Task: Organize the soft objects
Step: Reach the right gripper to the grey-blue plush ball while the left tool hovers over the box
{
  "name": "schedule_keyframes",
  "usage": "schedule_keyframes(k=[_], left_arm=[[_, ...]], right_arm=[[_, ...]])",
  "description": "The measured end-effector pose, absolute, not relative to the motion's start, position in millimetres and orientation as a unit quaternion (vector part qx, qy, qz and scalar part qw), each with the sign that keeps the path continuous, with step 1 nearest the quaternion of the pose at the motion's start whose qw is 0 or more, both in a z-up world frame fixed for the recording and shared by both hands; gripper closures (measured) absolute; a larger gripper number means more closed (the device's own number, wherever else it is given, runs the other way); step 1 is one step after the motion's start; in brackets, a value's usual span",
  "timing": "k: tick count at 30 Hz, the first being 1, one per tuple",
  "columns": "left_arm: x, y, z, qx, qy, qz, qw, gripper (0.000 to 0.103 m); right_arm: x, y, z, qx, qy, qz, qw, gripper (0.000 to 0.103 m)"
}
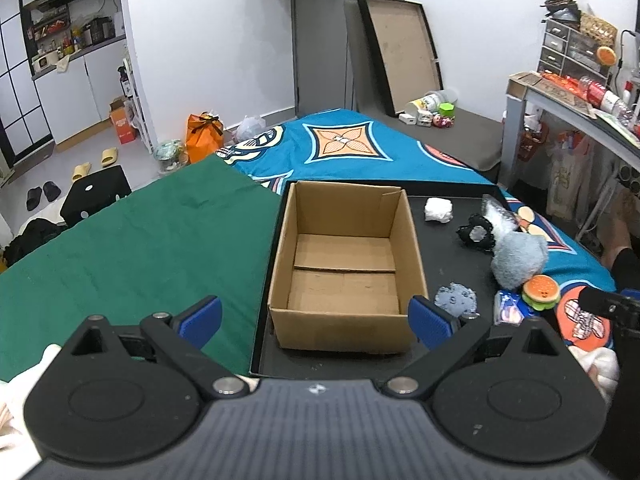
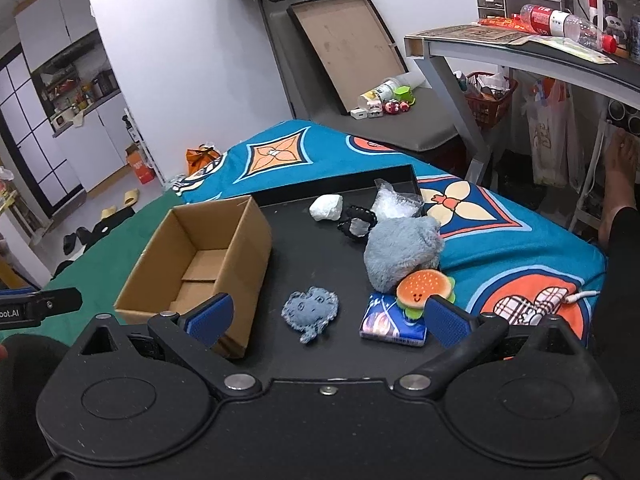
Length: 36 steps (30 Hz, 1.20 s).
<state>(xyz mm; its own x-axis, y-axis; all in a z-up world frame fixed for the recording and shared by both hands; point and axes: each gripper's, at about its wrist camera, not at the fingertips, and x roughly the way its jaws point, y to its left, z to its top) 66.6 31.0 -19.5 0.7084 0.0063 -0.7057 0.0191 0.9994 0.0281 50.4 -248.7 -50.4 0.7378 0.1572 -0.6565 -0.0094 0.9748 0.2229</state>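
Observation:
An empty cardboard box [image 1: 344, 264] [image 2: 200, 264] stands on a black tray [image 1: 440, 240] [image 2: 304, 264]. Right of it on the tray lie a flat grey-blue plush patch [image 2: 310, 312] [image 1: 456, 298], a grey fluffy plush [image 2: 402, 250] [image 1: 518, 258], a burger toy [image 2: 426, 286] [image 1: 542, 292], a blue tissue pack [image 2: 390, 324] [image 1: 508, 308], a black scrunchie [image 2: 356, 222] [image 1: 476, 232], a white wad [image 2: 326, 207] [image 1: 438, 210] and clear plastic wrap [image 2: 394, 200]. My left gripper [image 1: 316, 324] is open and empty just before the box. My right gripper [image 2: 328, 318] is open and empty, near the patch.
The tray lies on a bed with a blue patterned blanket [image 1: 340, 140] and a green cloth [image 1: 140, 248]. A desk [image 2: 540, 56] stands at the right with a person's foot [image 2: 618, 184] beneath. A box lid [image 1: 400, 52] leans on the far wall.

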Motion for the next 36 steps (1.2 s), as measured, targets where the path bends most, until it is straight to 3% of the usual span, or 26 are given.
schedule_keyframes(k=[20, 33, 36], left_arm=[[134.5, 36.0, -56.3, 0.028, 0.421, 0.029, 0.906, 0.008], [165.4, 32.3, -79.3, 0.053, 0.439, 0.059, 0.895, 0.019], [172.3, 29.6, -87.6, 0.065, 0.451, 0.073, 0.887, 0.028]], right_arm=[[124.0, -253.6, -79.8, 0.088, 0.389, 0.014, 0.917, 0.002], [158.2, -257.1, -108.5, 0.074, 0.383, -0.005, 0.921, 0.001], [158.9, -258.6, -120.4, 0.069, 0.385, -0.009, 0.920, 0.001]])
